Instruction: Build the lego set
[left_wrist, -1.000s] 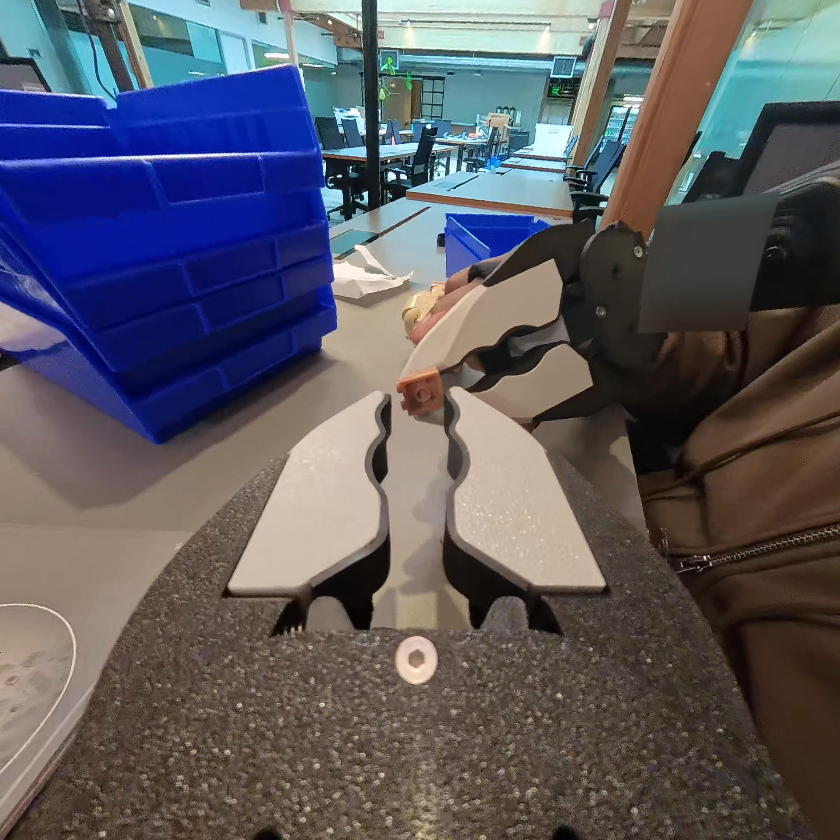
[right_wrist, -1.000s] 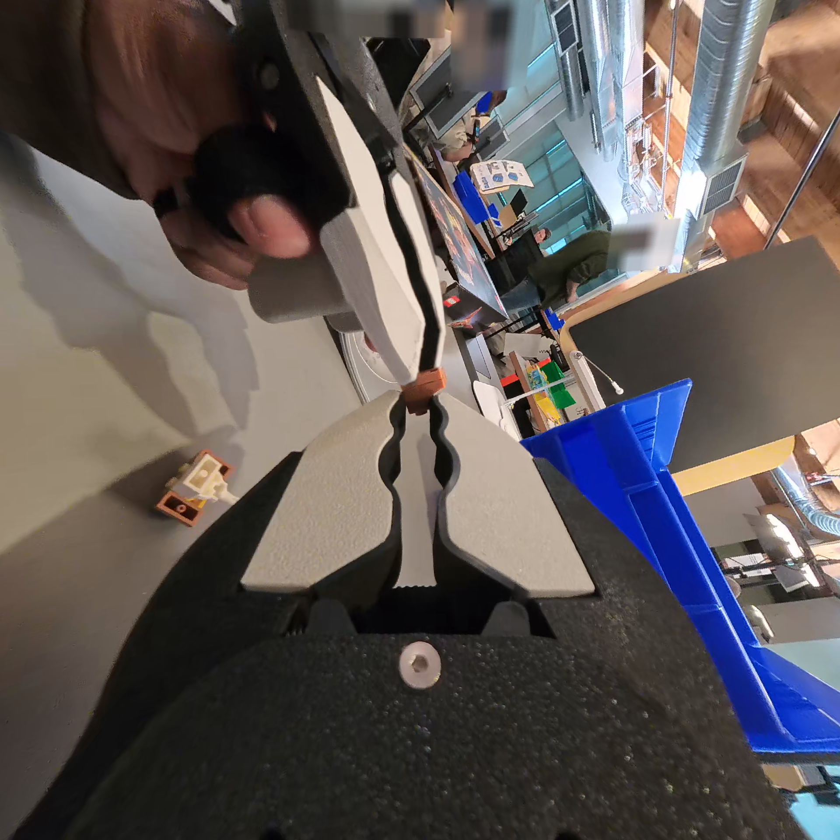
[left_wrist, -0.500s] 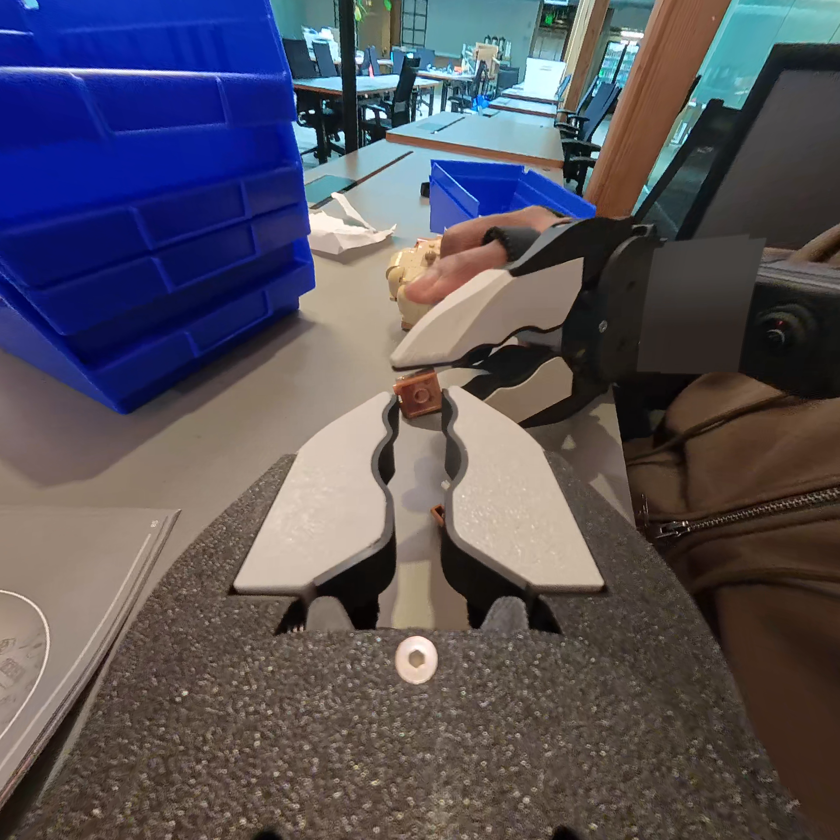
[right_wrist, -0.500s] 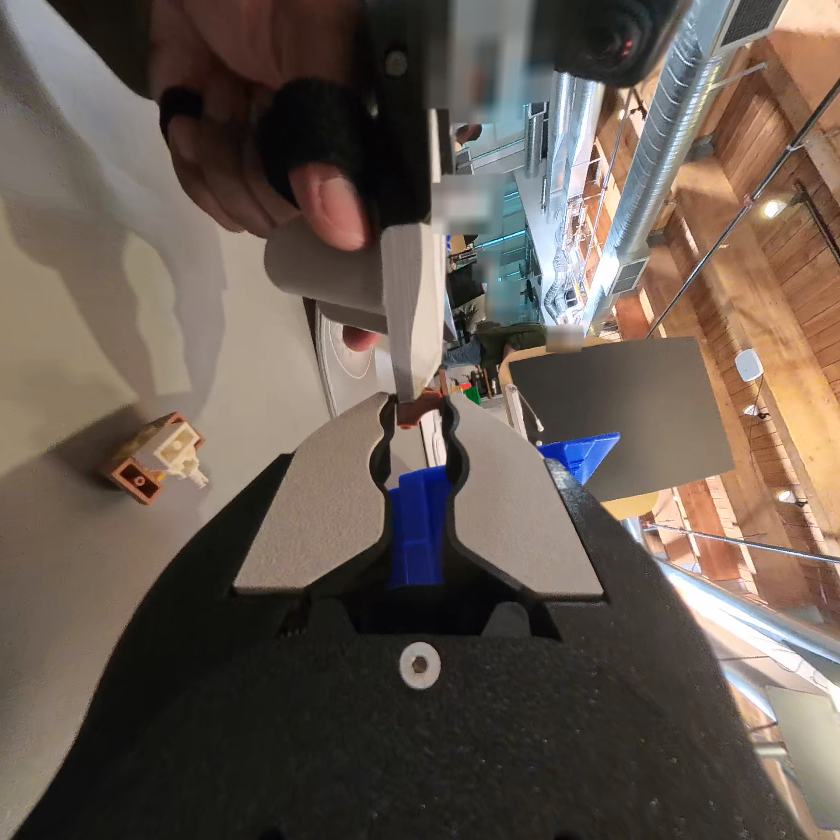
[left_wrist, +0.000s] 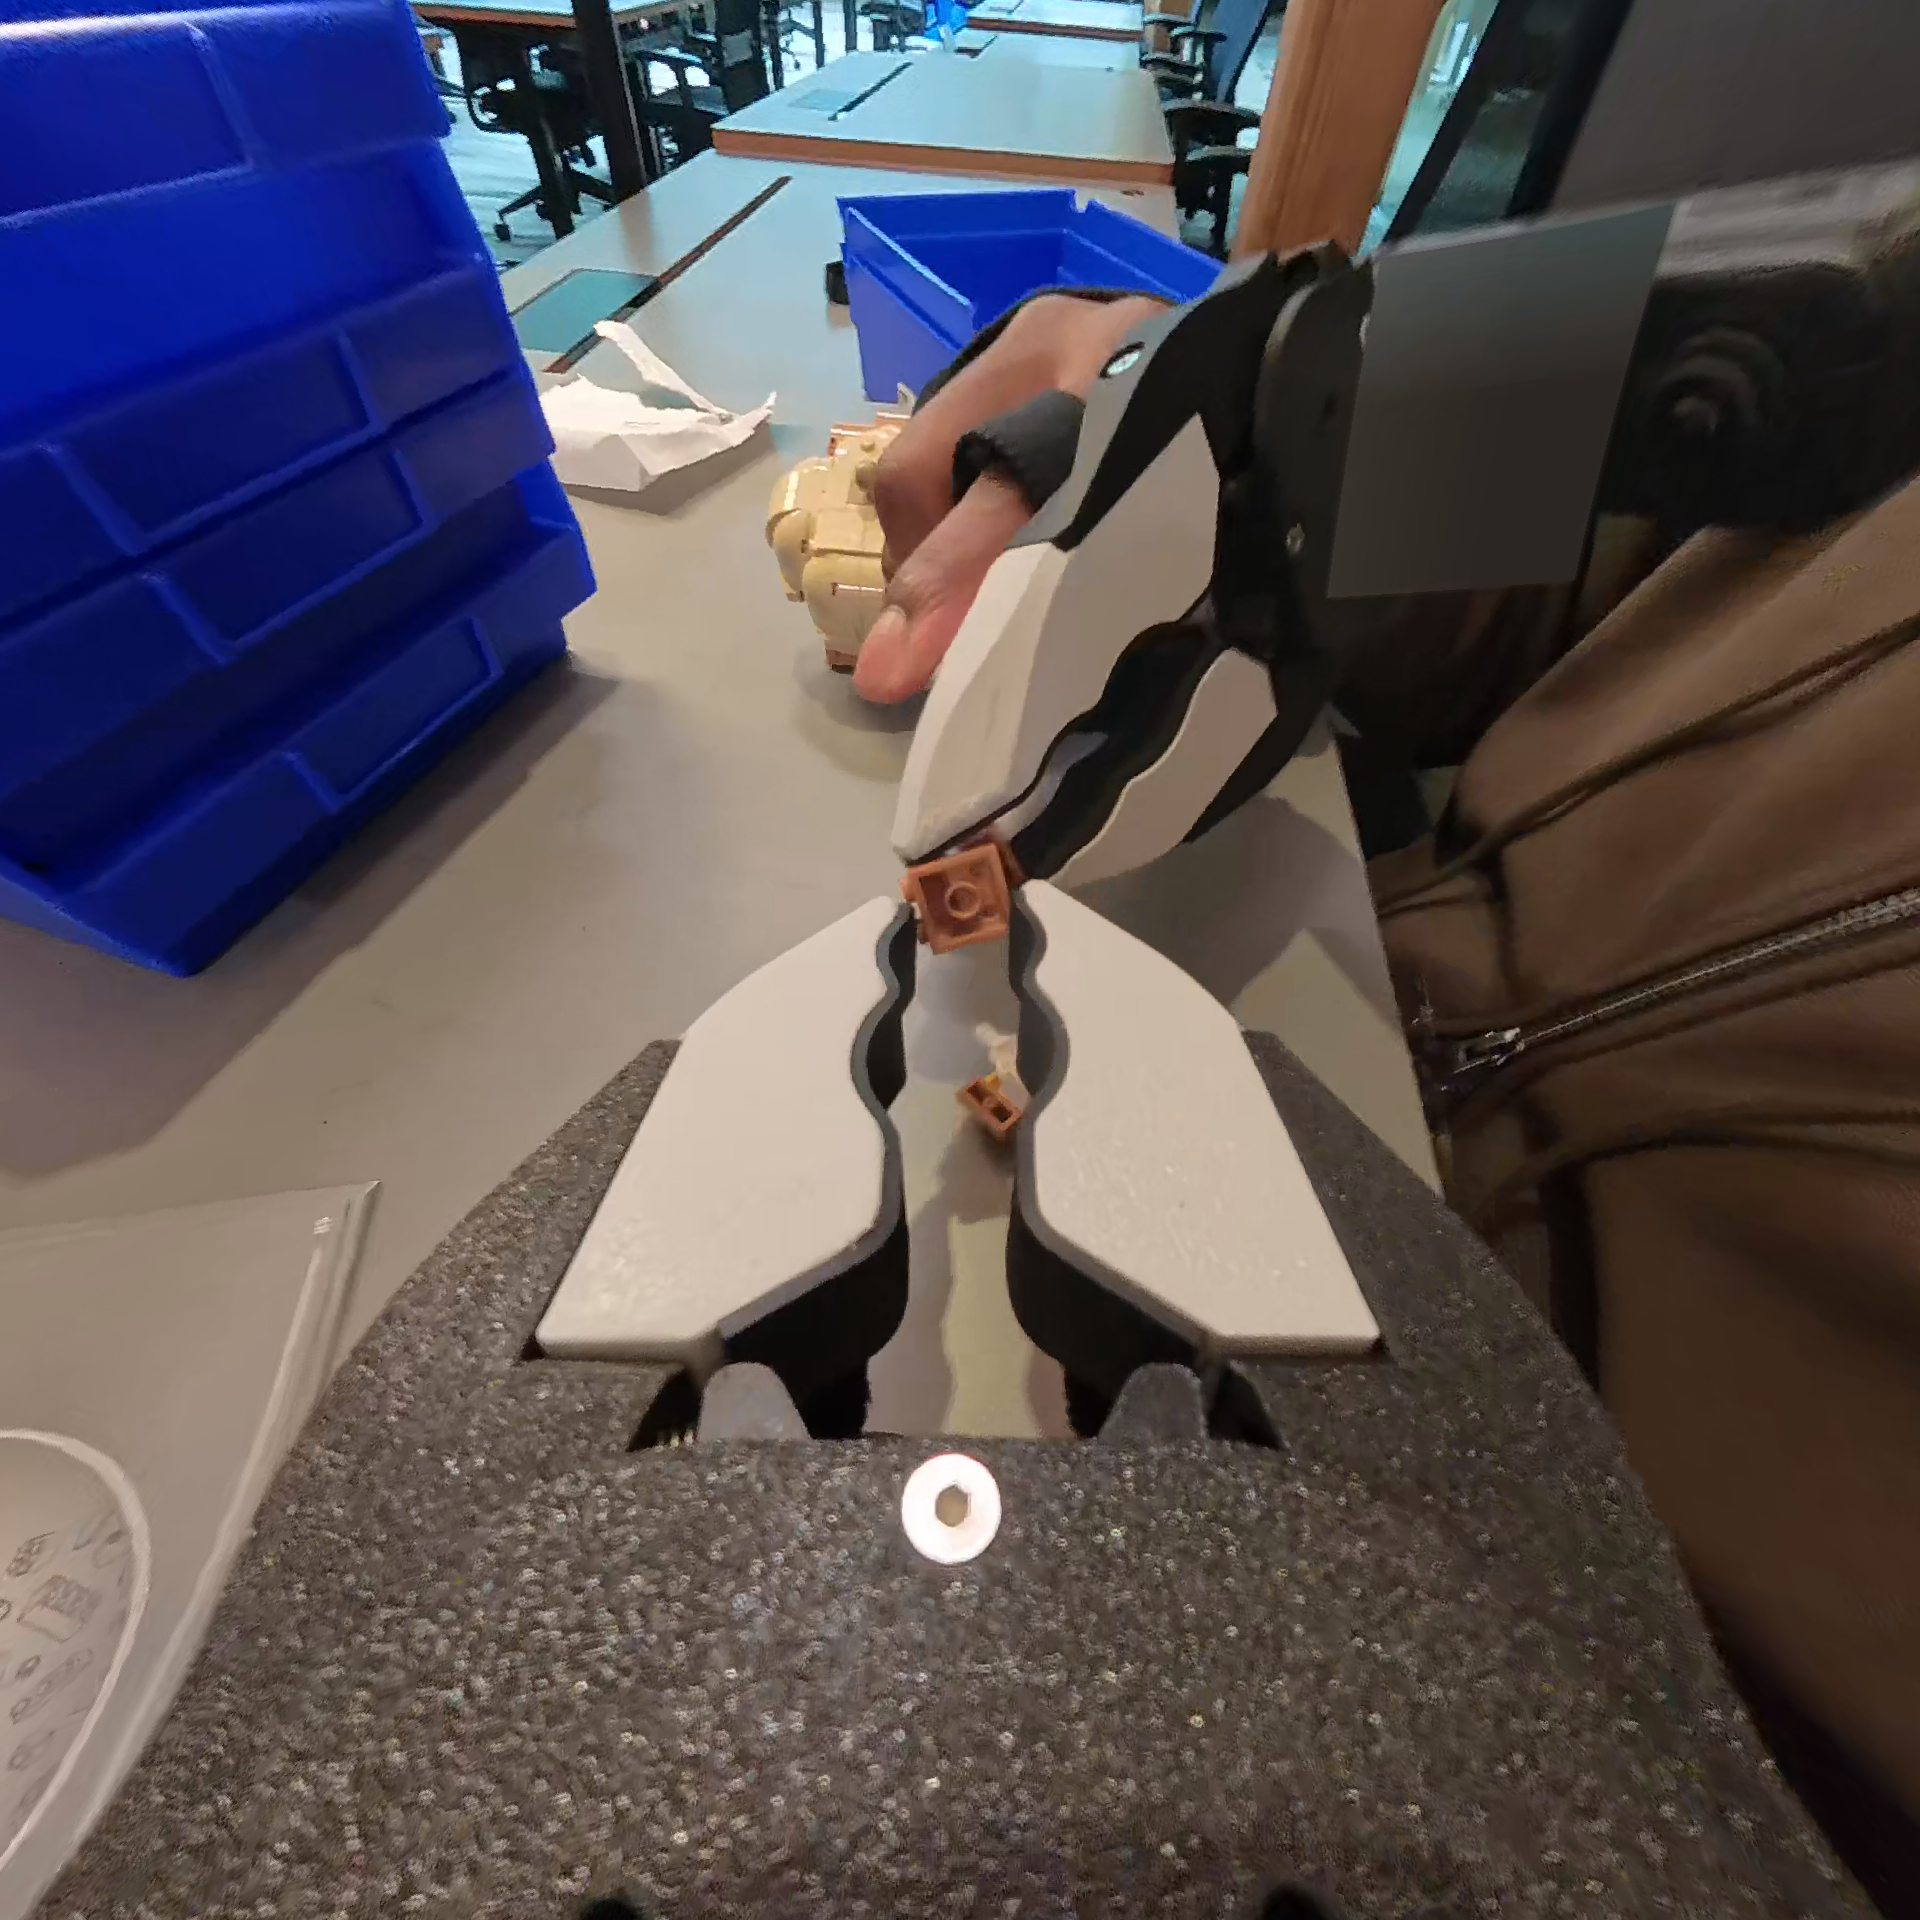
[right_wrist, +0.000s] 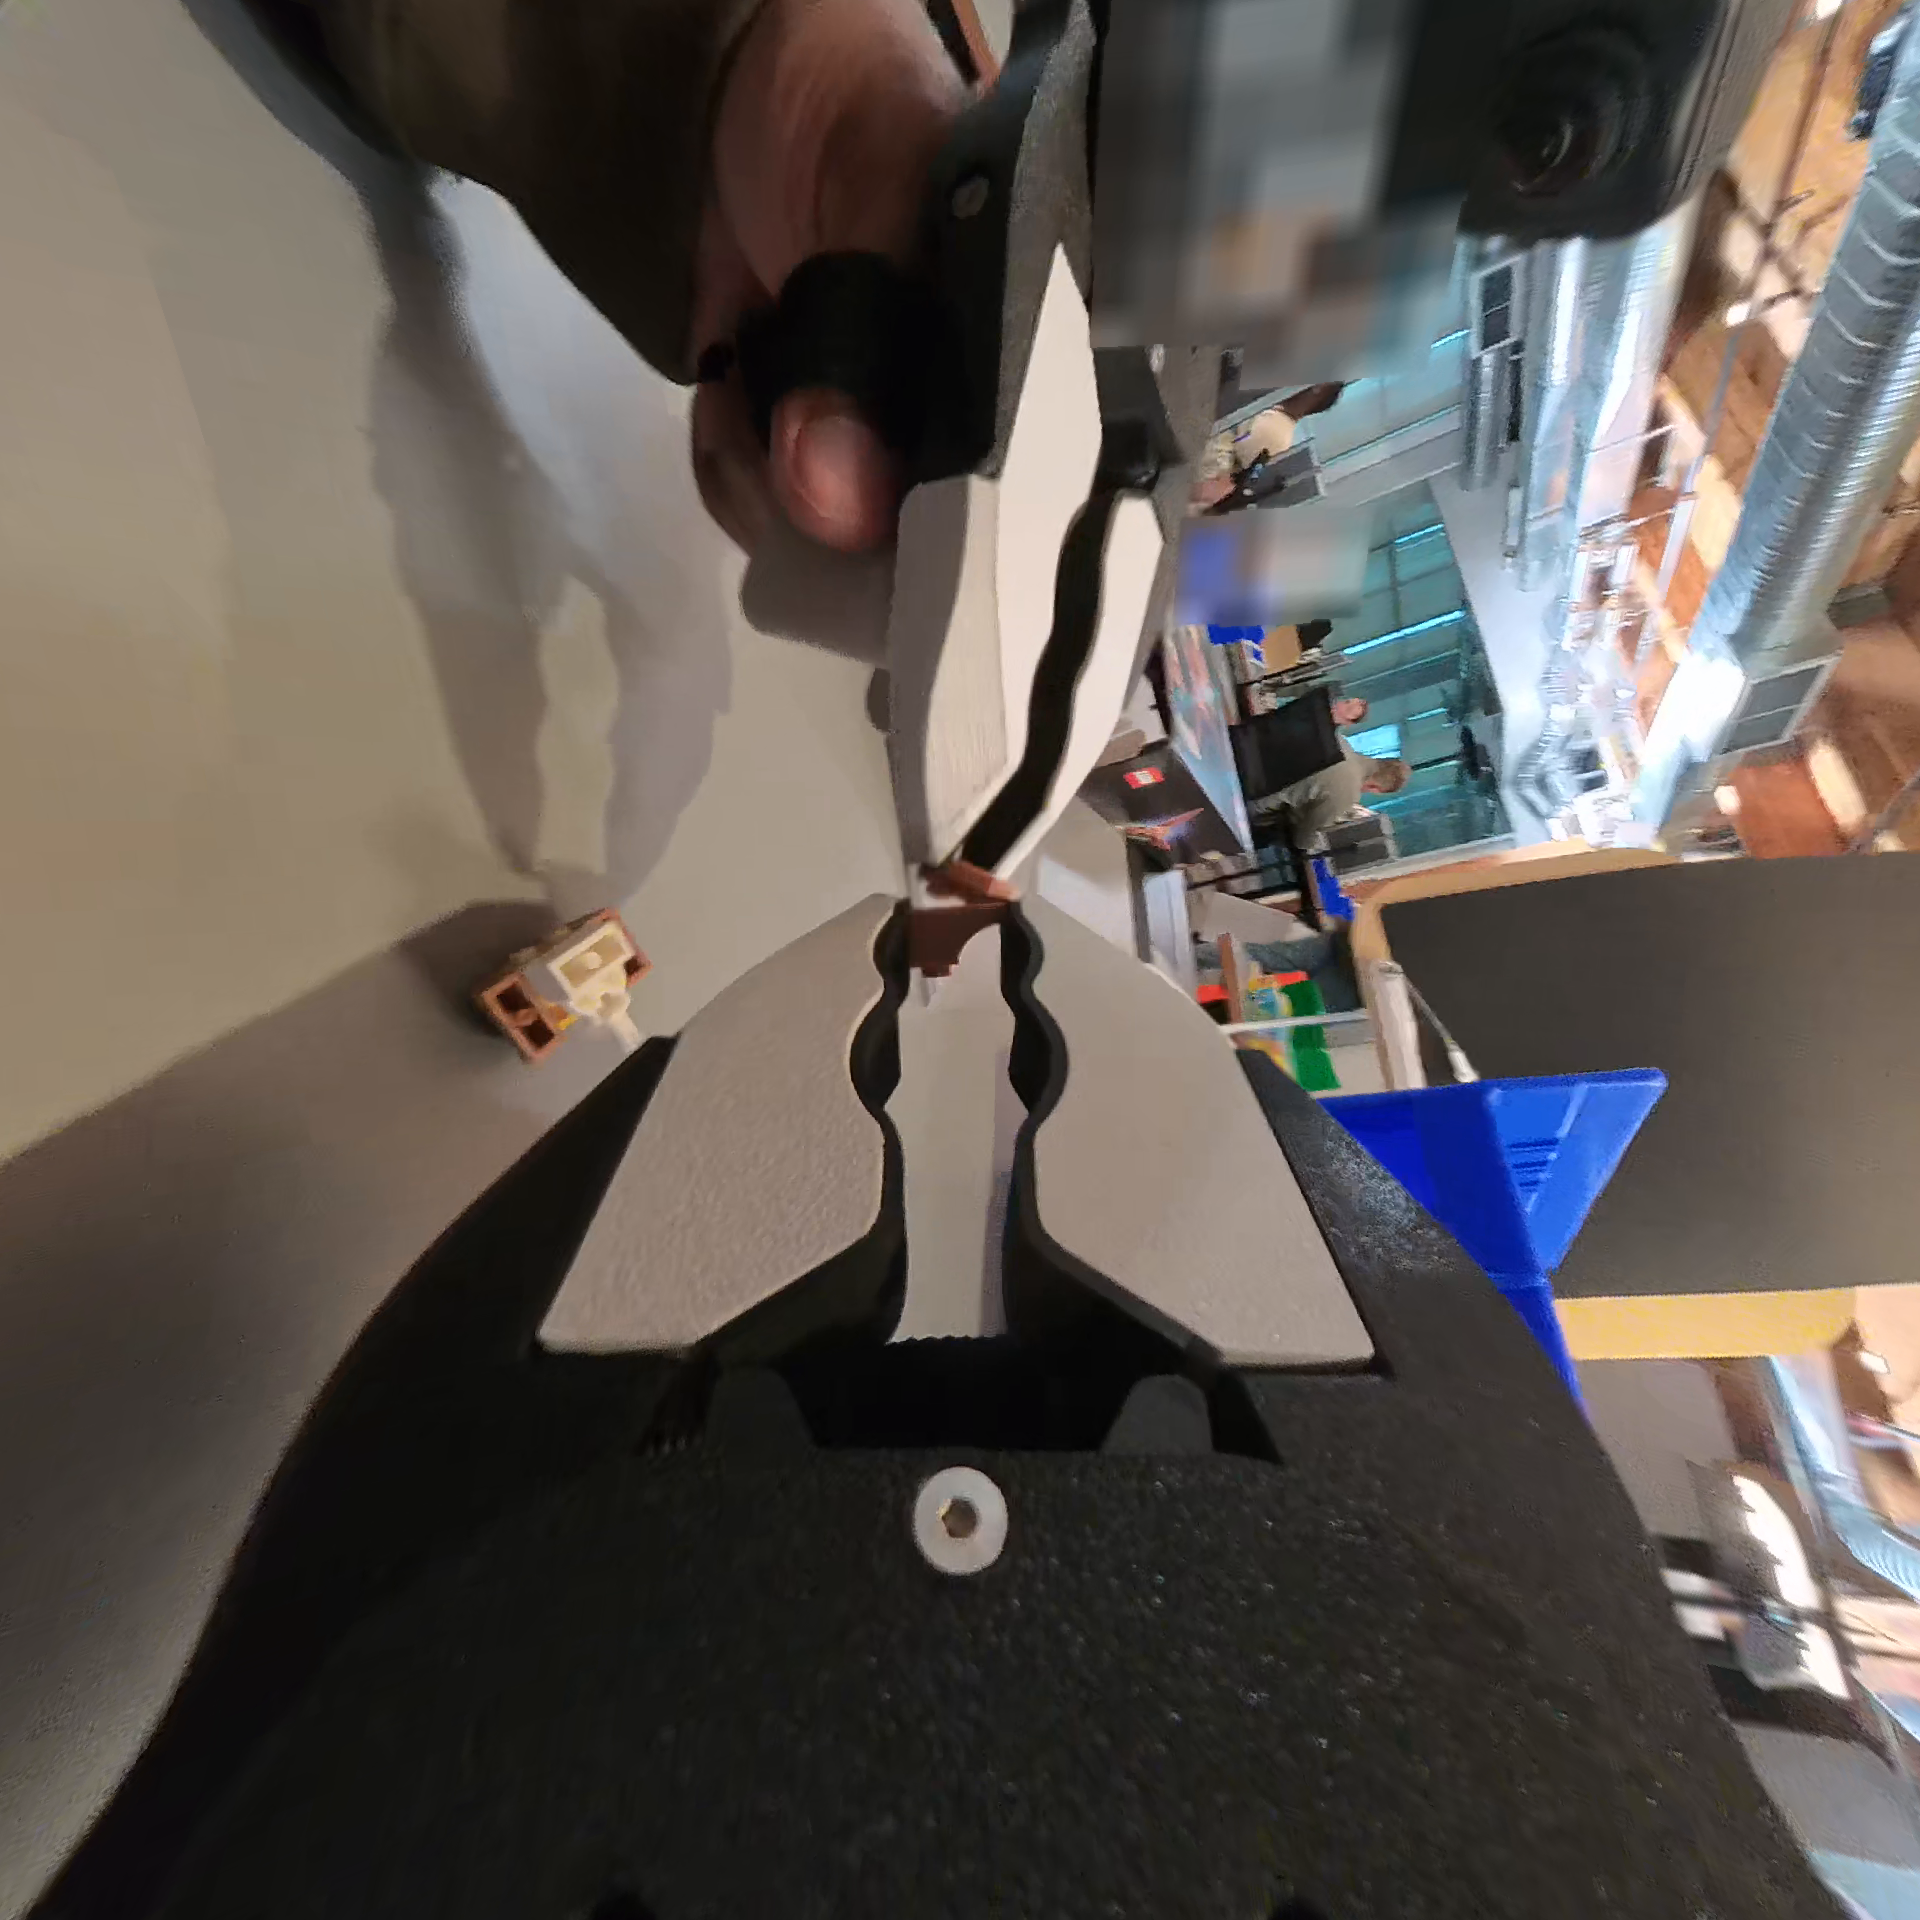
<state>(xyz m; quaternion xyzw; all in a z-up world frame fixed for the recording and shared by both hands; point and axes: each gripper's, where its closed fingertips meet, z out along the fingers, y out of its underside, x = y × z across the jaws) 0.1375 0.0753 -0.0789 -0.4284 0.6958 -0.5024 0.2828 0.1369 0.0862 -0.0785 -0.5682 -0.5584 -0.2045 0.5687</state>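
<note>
A small brown Lego piece (left_wrist: 958, 906) sits between the tips of my left gripper (left_wrist: 961, 912), its stud facing the camera. My right gripper (left_wrist: 961, 850) comes down from the upper right and pinches the piece's top edge. In the right wrist view the same piece (right_wrist: 943, 935) lies between the tips of my right gripper (right_wrist: 958, 916), and the left gripper (right_wrist: 975, 868) meets it from above. Both grippers are shut on it, tip to tip, just above the grey table (left_wrist: 520, 935). A small brown-and-white assembly (right_wrist: 566, 982) lies on the table below, also visible between my left fingers (left_wrist: 997, 1101).
A stack of blue bins (left_wrist: 239, 416) stands at the left and a single blue bin (left_wrist: 997, 260) at the back. A tan Lego model (left_wrist: 831, 540) and crumpled paper (left_wrist: 644, 426) lie beyond the hand. An instruction booklet (left_wrist: 125, 1403) lies at the near left. A person's brown jacket (left_wrist: 1662, 1039) fills the right. The grippers are tip to tip, or close to it.
The right gripper has swung from lying nearly level to coming down steeply on the piece. Both views have tilted further towards the table. The brown piece stays between both pairs of tips.
</note>
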